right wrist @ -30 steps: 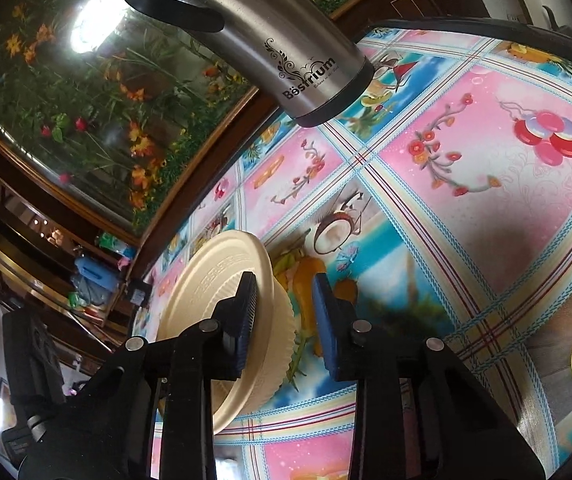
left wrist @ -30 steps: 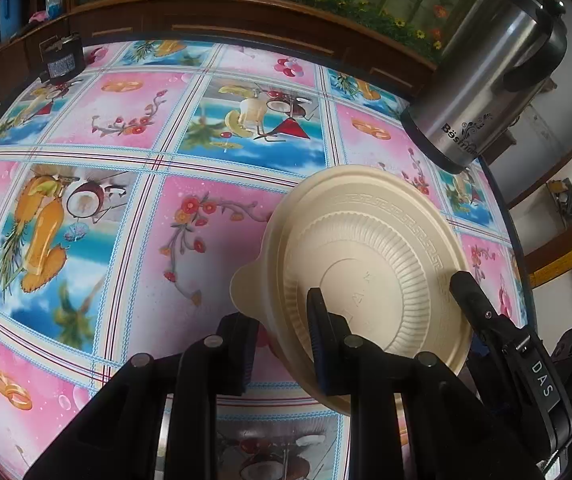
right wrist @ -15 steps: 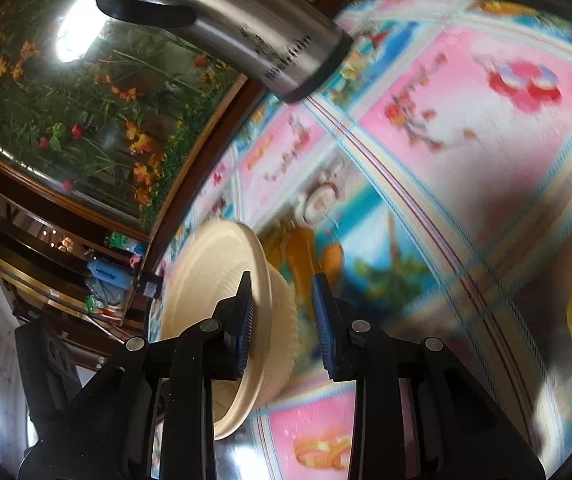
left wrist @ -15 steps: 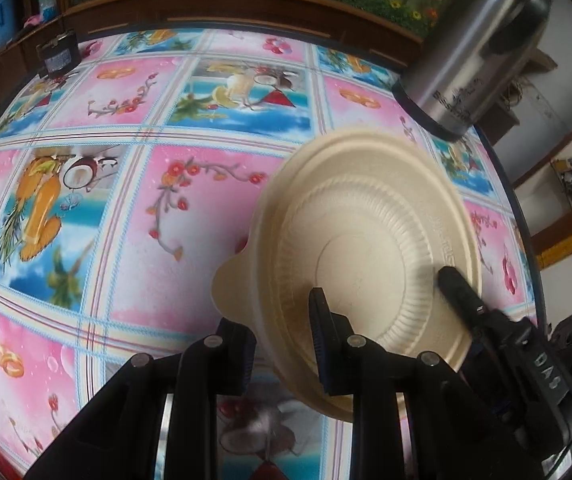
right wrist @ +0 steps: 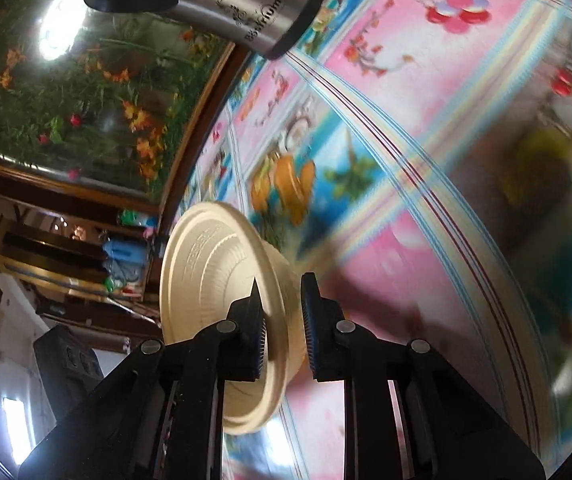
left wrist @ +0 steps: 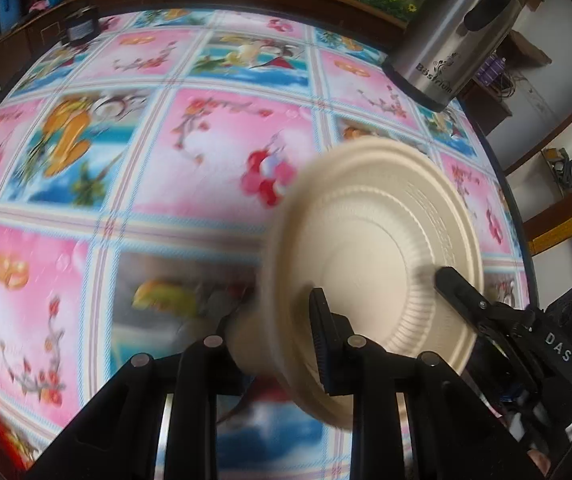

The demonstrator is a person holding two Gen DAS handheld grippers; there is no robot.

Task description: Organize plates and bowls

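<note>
Since the earlier frames the bowl [left wrist: 370, 248] has tilted steeper, onto its edge, and both views show motion blur on the desk [left wrist: 214, 152]. Count: one cream bowl, one steel flask [left wrist: 450, 28], two tools. The left tool [left wrist: 274, 344] and right tool [right wrist: 284, 320] each pinch the bowl's rim from opposite sides, holding it above the desk.
</note>
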